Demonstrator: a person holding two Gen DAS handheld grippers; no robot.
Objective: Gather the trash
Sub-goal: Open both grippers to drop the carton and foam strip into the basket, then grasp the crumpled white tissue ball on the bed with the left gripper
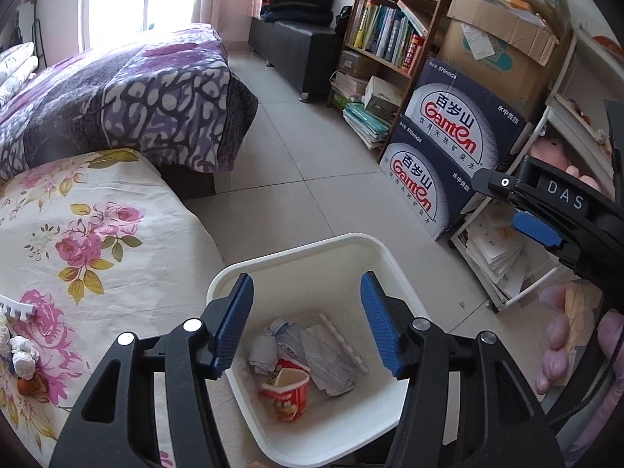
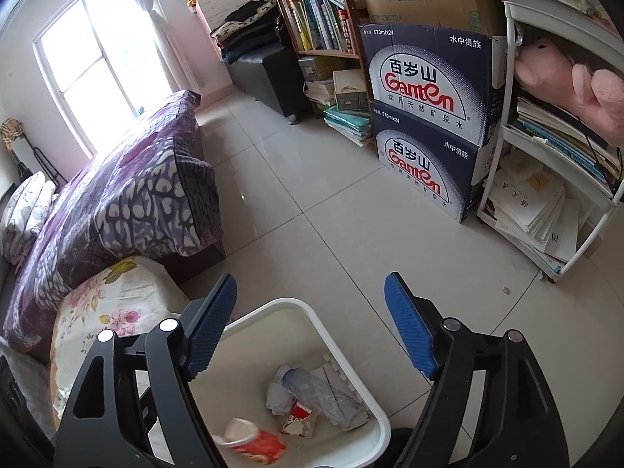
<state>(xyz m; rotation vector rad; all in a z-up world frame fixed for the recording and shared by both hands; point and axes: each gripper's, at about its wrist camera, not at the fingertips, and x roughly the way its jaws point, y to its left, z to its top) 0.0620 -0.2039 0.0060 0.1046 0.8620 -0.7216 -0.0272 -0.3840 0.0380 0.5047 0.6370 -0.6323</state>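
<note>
A white bin stands on the floor beside the bed. In it lie crumpled grey-white paper and a torn red paper cup. My left gripper hangs open over the bin, and no object sits between its blue pads. My right gripper is also open and empty above the same bin. Below it a blurred red cup lies near the bin's front wall, next to the paper. One blue pad of the right gripper shows at the right of the left wrist view.
A floral bedsheet to the left carries a crumpled white tissue, a white toothed plastic strip and a brown scrap. Water cartons, a bookshelf and a white rack line the right side.
</note>
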